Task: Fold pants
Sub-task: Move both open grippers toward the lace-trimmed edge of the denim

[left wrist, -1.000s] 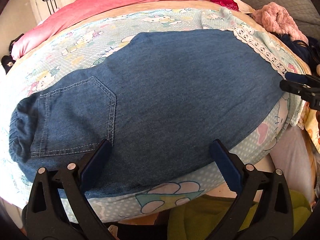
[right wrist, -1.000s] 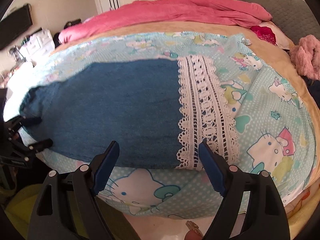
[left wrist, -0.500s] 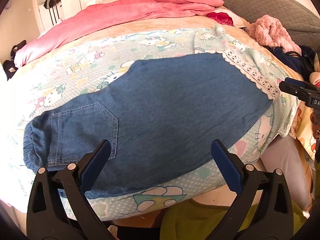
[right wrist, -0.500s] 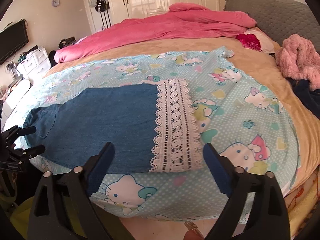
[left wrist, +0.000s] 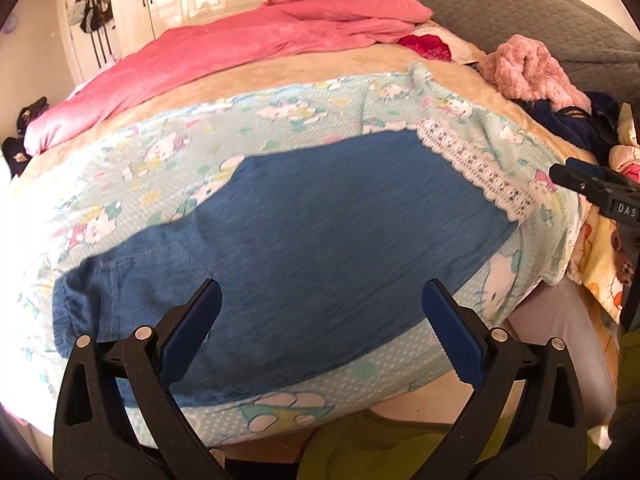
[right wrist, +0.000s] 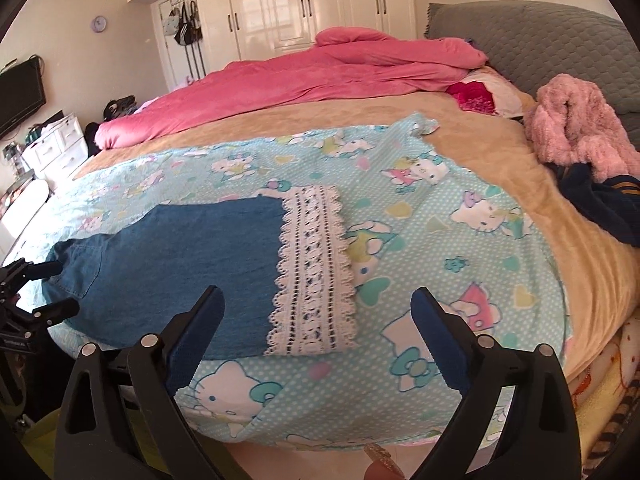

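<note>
Home bedroom: bed (right wrist: 520,184), white wardrobe (right wrist: 304,4).

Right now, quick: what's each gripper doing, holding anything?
Left gripper: open, holding nothing, above the denim pants.
Right gripper: open, holding nothing, near the pants' white lace hem.

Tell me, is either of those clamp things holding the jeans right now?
No: the left gripper and right gripper are both open and hover short of the jeans.

Denim pants (left wrist: 304,240) lie flat on a cartoon-print sheet (left wrist: 280,112). The left gripper (left wrist: 320,336) hovers above them, jaws spread wide.
</note>
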Available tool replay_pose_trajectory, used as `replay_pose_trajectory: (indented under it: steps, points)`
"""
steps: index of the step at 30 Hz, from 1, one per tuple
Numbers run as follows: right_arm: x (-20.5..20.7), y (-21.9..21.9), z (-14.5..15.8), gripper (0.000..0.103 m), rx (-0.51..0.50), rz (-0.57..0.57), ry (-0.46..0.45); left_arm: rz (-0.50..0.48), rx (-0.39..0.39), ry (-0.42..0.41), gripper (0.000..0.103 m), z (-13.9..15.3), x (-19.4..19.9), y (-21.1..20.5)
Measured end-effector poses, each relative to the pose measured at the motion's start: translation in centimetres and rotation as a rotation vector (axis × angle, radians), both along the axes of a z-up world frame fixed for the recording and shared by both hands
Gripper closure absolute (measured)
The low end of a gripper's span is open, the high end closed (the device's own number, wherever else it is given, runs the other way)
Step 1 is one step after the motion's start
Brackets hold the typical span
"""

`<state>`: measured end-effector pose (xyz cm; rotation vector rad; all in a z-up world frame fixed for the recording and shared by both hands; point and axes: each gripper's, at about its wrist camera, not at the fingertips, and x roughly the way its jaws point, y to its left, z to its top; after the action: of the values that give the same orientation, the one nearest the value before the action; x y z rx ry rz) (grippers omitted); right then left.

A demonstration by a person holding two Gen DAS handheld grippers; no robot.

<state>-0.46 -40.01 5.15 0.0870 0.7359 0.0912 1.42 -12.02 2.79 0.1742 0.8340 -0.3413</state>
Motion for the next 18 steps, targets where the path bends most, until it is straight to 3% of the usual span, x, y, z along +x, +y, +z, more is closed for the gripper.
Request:
replay_pose_trajectory:
  steps: [18]
  points:
    - [-0.5, -2.4, -0.3, 0.009, 0.027, -0.058, -0.016, -0.06, -0.009, -0.029, 0.009, 2.5, 3.3, -4.7]
